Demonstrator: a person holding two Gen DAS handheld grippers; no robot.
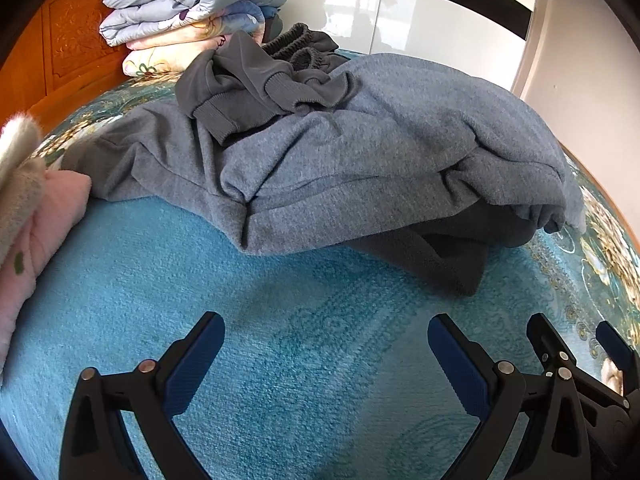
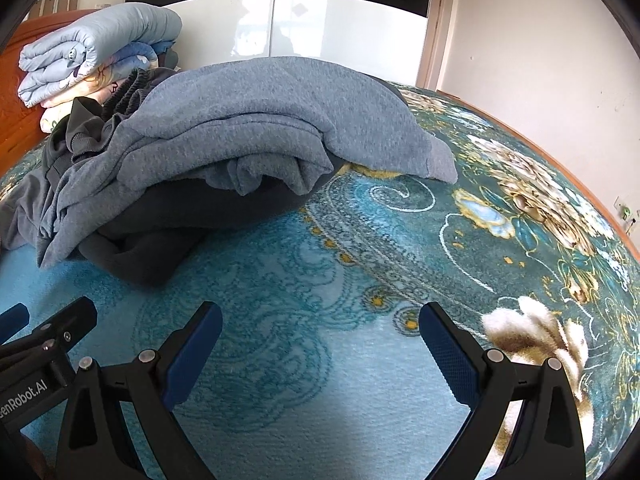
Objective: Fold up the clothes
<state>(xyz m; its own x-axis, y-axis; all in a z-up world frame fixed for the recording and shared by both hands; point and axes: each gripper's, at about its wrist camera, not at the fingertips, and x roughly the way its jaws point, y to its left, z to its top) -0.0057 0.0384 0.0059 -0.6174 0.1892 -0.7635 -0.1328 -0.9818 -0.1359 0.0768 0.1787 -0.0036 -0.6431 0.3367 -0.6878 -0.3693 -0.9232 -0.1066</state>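
A heap of grey clothes lies on the bed's teal floral blanket (image 1: 160,280). A blue-grey sweatshirt (image 1: 380,152) sits on top, also in the right wrist view (image 2: 260,120). A dark grey garment with ribbed cuffs (image 1: 248,80) lies crumpled behind it, and a darker piece (image 2: 160,232) sticks out beneath. My left gripper (image 1: 326,344) is open and empty over the blanket, short of the heap. My right gripper (image 2: 320,340) is open and empty beside it; it shows at the left wrist view's right edge (image 1: 576,344).
Folded quilts (image 1: 192,8) are stacked at the orange wooden headboard (image 1: 60,40). A pink garment (image 1: 44,232) and a cream fuzzy one (image 1: 16,168) lie at the left. A glossy white wardrobe (image 2: 320,24) stands behind the bed. The blanket's floral border (image 2: 540,200) runs along the right.
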